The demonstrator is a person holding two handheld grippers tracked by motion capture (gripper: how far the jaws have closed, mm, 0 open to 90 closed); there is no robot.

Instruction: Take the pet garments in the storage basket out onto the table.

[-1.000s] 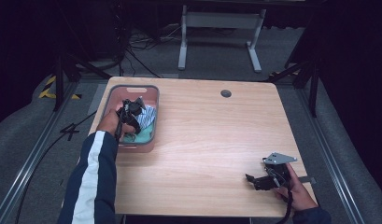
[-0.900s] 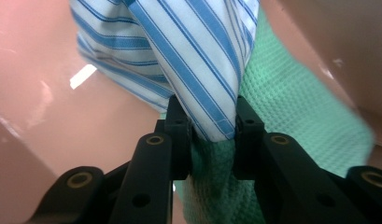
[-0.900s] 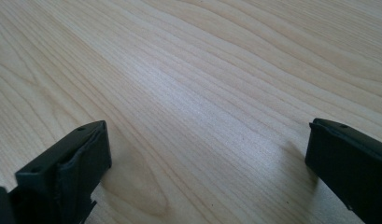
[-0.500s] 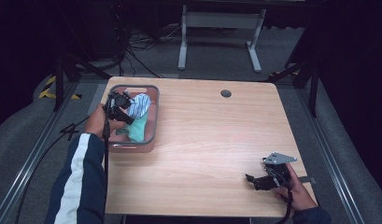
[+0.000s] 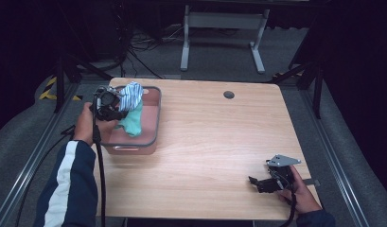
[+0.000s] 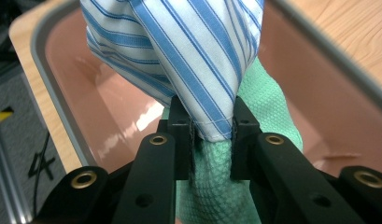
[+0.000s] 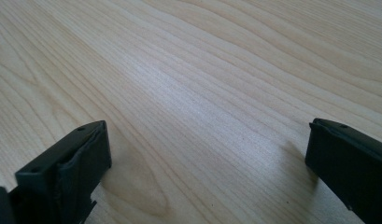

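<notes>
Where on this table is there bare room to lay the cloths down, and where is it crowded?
The wooden table is bare between the pink bin and the right gripper, and back towards the dark round hole. The near-left corner is crossed by the sleeve. The bin is crowded: the left gripper holds the striped cloth and green cloth over it.

A light wooden table (image 5: 215,142) with rounded corners is seen in the middle of the high view, a round dark cable port (image 5: 229,94) set near its far edge. Grey carpeted floor (image 5: 219,52) is spread around it, and metal rails (image 5: 345,175) are laid along both sides. At the top of the frame a grey metal stand (image 5: 222,21) is placed, with loose black cables (image 5: 134,47) to its left. Yellow-and-black hazard tape (image 5: 49,90) is seen at the left. The surroundings are left in darkness.
</notes>
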